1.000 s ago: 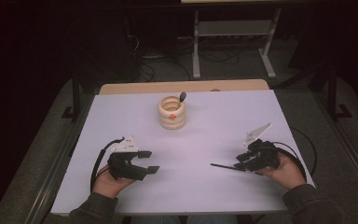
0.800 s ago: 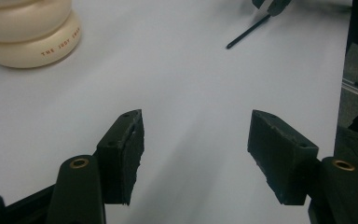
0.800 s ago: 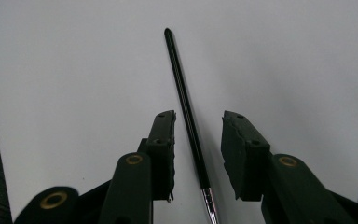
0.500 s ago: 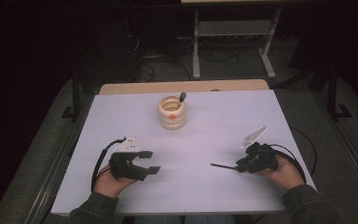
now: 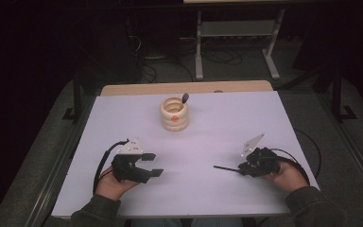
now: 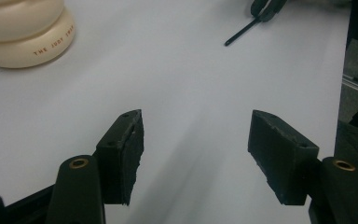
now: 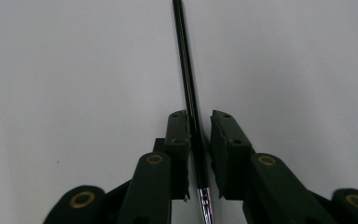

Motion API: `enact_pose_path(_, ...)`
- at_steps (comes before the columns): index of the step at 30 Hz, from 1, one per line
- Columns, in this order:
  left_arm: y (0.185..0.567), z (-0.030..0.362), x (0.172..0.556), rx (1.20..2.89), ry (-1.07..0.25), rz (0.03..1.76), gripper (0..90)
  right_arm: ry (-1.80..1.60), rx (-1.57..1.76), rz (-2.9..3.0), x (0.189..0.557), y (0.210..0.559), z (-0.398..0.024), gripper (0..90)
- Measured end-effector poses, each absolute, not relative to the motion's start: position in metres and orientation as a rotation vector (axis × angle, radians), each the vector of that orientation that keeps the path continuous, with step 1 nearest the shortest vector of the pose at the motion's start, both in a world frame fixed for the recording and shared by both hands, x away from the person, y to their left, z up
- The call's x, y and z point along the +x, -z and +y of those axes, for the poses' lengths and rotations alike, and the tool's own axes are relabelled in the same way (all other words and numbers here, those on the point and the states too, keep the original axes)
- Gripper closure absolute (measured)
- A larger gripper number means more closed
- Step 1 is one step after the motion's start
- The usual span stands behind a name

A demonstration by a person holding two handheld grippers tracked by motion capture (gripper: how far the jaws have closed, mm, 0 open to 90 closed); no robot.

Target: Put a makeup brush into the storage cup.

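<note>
Currently my right gripper is closing its jaws around a thin black rod: the rod is lying between the pads, close against one, a slim gap showing at the other. My left gripper is standing wide open, holding nothing, over the white table. My high view is adding the cream ringed holder mid-table, well apart from both grippers; my left gripper view is catching lettering on its side.
</note>
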State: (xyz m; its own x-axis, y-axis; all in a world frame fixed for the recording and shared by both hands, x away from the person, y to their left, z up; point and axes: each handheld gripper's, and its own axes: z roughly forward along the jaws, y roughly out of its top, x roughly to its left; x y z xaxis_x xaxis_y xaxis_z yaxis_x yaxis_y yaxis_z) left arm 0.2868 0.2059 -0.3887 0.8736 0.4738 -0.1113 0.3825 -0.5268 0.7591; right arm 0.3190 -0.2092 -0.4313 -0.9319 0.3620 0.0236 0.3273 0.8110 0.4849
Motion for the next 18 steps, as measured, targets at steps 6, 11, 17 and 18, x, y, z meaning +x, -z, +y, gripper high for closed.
enact_pose_path(6,0.3895,0.204,0.2848,2.19,-0.137,0.607,35.1,-0.766,0.556,2.939,0.3209,0.431,-0.209,84.4)
enact_pose_path(11,0.3906,0.2008,0.2852,2.202,-0.132,0.595,35.3,-0.782,0.599,2.951,0.3236,0.4311,-0.2099,85.0)
enact_pose_path(17,0.3905,0.1992,0.2847,2.212,-0.132,0.589,35.4,-0.751,0.6,2.989,0.3255,0.4275,-0.2054,85.1)
enact_pose_path(18,0.3901,0.1989,0.2846,2.213,-0.132,0.588,35.4,-0.751,0.578,2.987,0.3256,0.4264,-0.2029,85.1)
